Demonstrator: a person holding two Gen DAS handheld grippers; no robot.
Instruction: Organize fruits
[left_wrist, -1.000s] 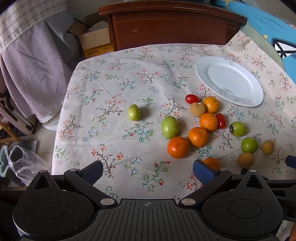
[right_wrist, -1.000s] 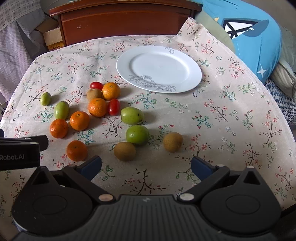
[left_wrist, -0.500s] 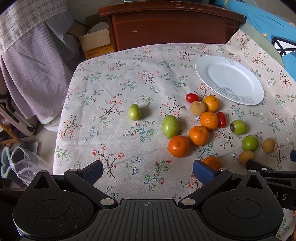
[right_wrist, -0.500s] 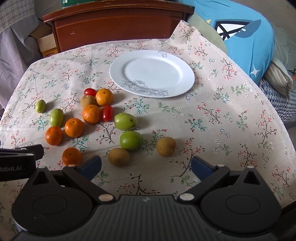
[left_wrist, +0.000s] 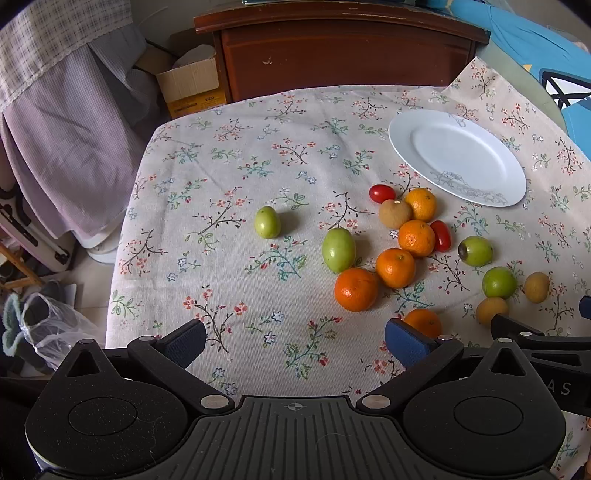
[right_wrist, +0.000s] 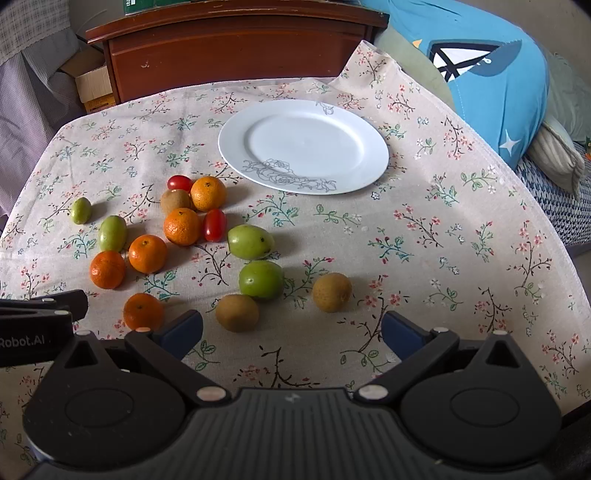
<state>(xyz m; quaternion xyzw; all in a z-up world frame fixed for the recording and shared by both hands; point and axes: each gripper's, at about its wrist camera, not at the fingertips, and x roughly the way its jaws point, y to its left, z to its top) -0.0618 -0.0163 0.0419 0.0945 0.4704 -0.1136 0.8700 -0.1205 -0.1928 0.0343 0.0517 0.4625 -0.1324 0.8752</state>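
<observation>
Both hand-held grippers, left (left_wrist: 295, 338) and right (right_wrist: 291, 330), hang spread and empty. Fruit lies loose on the desk (right_wrist: 443, 229) beside the plate (right_wrist: 373, 162). Tomatoes (right_wrist: 215, 225) look soft, oranges (right_wrist: 182, 226) roll; pinch gently across the middle.

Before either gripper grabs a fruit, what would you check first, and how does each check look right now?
1. Plate free to take fruit: ok, nothing lies on it.
2. Right gripper open and holding nothing: ok.
3. Left gripper open and holding nothing: ok.
4. Fruit within easy reach of the right gripper: ok, a brown fruit lies just ahead of its fingers.
5. That fruit clear of its neighbours: cannot tell, a green fruit sits very close behind it.
6. Grippers clear of each other: cannot tell, they are close side by side over the near edge.
</observation>
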